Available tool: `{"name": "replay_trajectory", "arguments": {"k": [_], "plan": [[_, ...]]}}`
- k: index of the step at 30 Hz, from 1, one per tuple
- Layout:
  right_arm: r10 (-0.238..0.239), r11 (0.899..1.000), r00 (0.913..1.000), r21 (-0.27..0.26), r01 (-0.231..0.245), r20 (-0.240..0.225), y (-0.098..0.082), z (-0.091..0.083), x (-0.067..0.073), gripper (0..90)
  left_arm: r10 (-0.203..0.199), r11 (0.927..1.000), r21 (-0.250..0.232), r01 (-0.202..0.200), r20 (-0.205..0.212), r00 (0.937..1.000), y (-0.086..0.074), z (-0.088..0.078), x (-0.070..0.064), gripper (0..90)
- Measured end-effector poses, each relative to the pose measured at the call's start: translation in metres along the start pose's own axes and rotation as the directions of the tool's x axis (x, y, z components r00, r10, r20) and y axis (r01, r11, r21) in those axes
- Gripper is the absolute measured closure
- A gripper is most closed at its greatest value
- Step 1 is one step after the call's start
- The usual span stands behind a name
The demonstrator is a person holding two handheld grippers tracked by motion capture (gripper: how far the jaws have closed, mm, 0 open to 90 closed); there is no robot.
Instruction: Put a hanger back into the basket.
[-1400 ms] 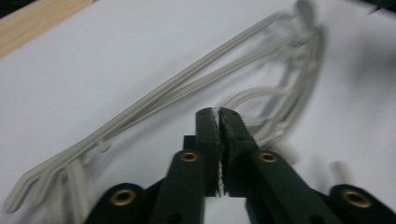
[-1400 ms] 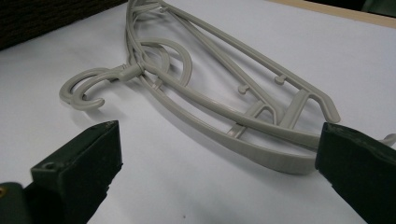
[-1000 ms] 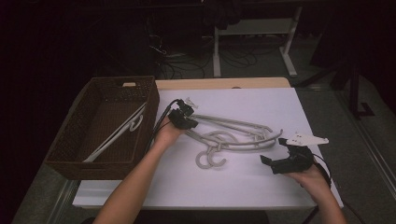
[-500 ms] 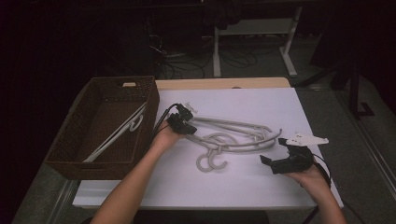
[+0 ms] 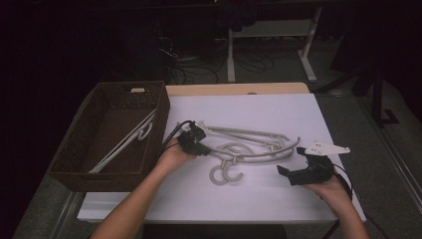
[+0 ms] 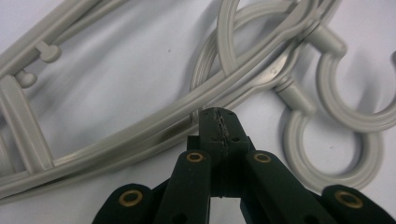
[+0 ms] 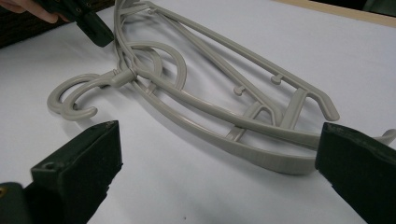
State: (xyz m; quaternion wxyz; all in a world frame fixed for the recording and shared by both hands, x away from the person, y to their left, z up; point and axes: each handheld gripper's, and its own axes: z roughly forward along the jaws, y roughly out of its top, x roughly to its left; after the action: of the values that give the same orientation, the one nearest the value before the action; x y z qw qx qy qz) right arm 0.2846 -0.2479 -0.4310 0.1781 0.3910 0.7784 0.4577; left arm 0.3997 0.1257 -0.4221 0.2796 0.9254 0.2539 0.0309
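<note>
- A pile of grey plastic clothes hangers [image 5: 249, 144] lay mid-table on the white table sheet [image 5: 259, 109].
- A brown wicker basket [image 5: 74, 164] stood to their left, with one more grey hanger [image 5: 127, 144] inside.
- The left gripper [image 5: 201, 148] sat at the pile's left end; the right gripper [image 5: 284, 172] sat to the pile's right, nearer the person.

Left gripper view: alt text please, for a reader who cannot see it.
The left tool, black jaws shut with nothing between them, points its tip at the edge of grey plastic hangers lying stacked on a white table. Two hanger hooks curl at the right.
</note>
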Motion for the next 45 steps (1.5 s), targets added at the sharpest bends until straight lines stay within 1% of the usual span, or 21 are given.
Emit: {"name": "replay_trajectory", "arguments": {"k": [2, 4, 6, 7, 10, 12, 13, 16, 19, 23, 26, 28, 31, 33, 35, 38, 40, 41, 42, 43, 45], "plan": [[-0.001, 1.0, 1.0, 0.0, 0.001, 0.0, 0.0, 0.0, 0.0, 0.4, -0.005, 0.9993, -0.038, 0.004, -0.006, 1.0, 0.004, -0.007, 0.002, 90.0], [-0.001, 1.0, 1.0, 0.001, 0.001, 0.0, 0.0, 0.0, 0.0, 0.3, -0.001, 0.9983, -0.058, -0.002, -0.042, 0.9991, 0.01, -0.011, 0.006, 90.0], [-0.001, 1.0, 1.0, 0.005, 0.001, 0.0, 0.0, 0.001, 0.0, 0.3, -0.003, 0.9984, -0.056, -0.002, -0.084, 0.9965, 0.017, -0.009, 0.011, 90.0], [-0.002, 1.0, 1.0, 0.005, 0.002, -0.001, 0.0, 0.001, 0.001, 0.3, -0.007, 0.9988, -0.048, 0.002, -0.099, 0.995, 0.02, -0.006, 0.015, 90.0], [-0.002, 1.0, 1.0, 0.003, 0.002, -0.002, 0.0, 0.001, 0.001, 0.4, -0.019, 0.9998, 0.004, 0.02, -0.151, 0.9884, 0.024, 0.006, 0.025, 90.0], [-0.001, 1.0, 1.0, 0.002, 0.001, -0.001, 0.0, 0.0, 0.001, 0.3, -0.018, 0.9981, 0.055, 0.028, -0.18, 0.9834, 0.022, 0.013, 0.03, 90.0], [0.0, 1.0, 1.0, 0.003, 0.0, -0.002, 0.0, 0.0, 0.0, 0.3, -0.02, 0.9961, 0.08, 0.036, -0.186, 0.9823, 0.021, 0.016, 0.031, 90.0], [0.0, 1.0, 1.0, 0.005, 0.0, -0.004, 0.0, 0.001, 0.0, 0.3, -0.035, 0.995, 0.086, 0.05, -0.167, 0.9853, 0.018, 0.017, 0.032, 90.0], [-0.002, 1.0, 1.0, 0.004, 0.002, -0.003, 0.0, 0.001, 0.0, 0.3, -0.024, 0.9933, 0.109, 0.039, -0.14, 0.9898, 0.016, 0.015, 0.026, 90.0], [-0.002, 1.0, 1.0, 0.003, 0.002, -0.003, 0.0, 0.001, 0.001, 0.4, -0.005, 0.9922, 0.124, 0.018, -0.104, 0.9946, 0.009, 0.012, 0.015, 90.0], [-0.001, 1.0, 1.0, 0.003, 0.001, -0.002, 0.0, 0.001, 0.001, 0.3, 0.004, 0.992, 0.127, 0.003, -0.057, 0.9983, 0.001, 0.01, 0.004, 90.0], [-0.001, 1.0, 1.0, 0.003, 0.001, -0.002, 0.0, 0.001, 0.001, 0.4, 0.022, 0.9908, 0.134, -0.018, -0.032, 0.9992, -0.003, 0.008, -0.003, 90.0], [-0.004, 1.0, 1.0, 0.003, 0.004, -0.002, 0.0, 0.001, 0.001, 0.3, 0.022, 0.9917, 0.126, -0.023, 0.014, 0.9997, -0.011, 0.006, -0.013, 90.0], [-0.005, 1.0, 1.0, 0.002, 0.005, -0.002, 0.0, 0.0, 0.001, 0.3, 0.035, 0.9906, 0.13, -0.041, 0.043, 0.9985, -0.015, 0.004, -0.019, 90.0], [-0.004, 1.0, 1.0, 0.003, 0.004, -0.001, 0.0, 0.0, 0.001, 0.3, 0.05, 0.9907, 0.124, -0.056, 0.054, 0.9973, -0.019, 0.002, -0.026, 90.0], [-0.003, 1.0, 1.0, 0.005, 0.003, 0.0, 0.0, 0.001, 0.001, 0.3, 0.065, 0.9935, 0.091, -0.07, 0.056, 0.9963, -0.023, -0.001, -0.029, 90.0], [-0.005, 1.0, 1.0, 0.006, 0.005, 0.001, 0.0, 0.001, 0.001, 0.3, 0.053, 0.9978, 0.037, -0.055, 0.067, 0.9963, -0.025, -0.005, -0.028, 90.0], [-0.005, 1.0, 1.0, 0.006, 0.005, 0.002, 0.0, 0.001, 0.001, 0.3, 0.052, 0.9986, 0.005, -0.053, 0.08, 0.9954, -0.025, -0.007, -0.028, 87.3], [-0.006, 1.0, 1.0, 0.007, 0.006, 0.003, 0.0, 0.001, 0.001, 0.3, 0.063, 0.998, -0.017, -0.061, 0.099, 0.9931, -0.024, -0.011, -0.028, 84.9], [-0.006, 1.0, 1.0, 0.006, 0.006, 0.004, 0.0, 0.001, 0.001, 0.4, 0.065, 0.9973, -0.04, -0.061, 0.108, 0.9921, -0.023, -0.014, -0.028, 82.7], [-0.007, 1.0, 1.0, 0.008, 0.007, 0.006, 0.0, 0.001, 0.001, 0.4, 0.089, 0.9936, -0.08, -0.08, 0.127, 0.9879, -0.021, -0.02, -0.03, 77.5]]}}
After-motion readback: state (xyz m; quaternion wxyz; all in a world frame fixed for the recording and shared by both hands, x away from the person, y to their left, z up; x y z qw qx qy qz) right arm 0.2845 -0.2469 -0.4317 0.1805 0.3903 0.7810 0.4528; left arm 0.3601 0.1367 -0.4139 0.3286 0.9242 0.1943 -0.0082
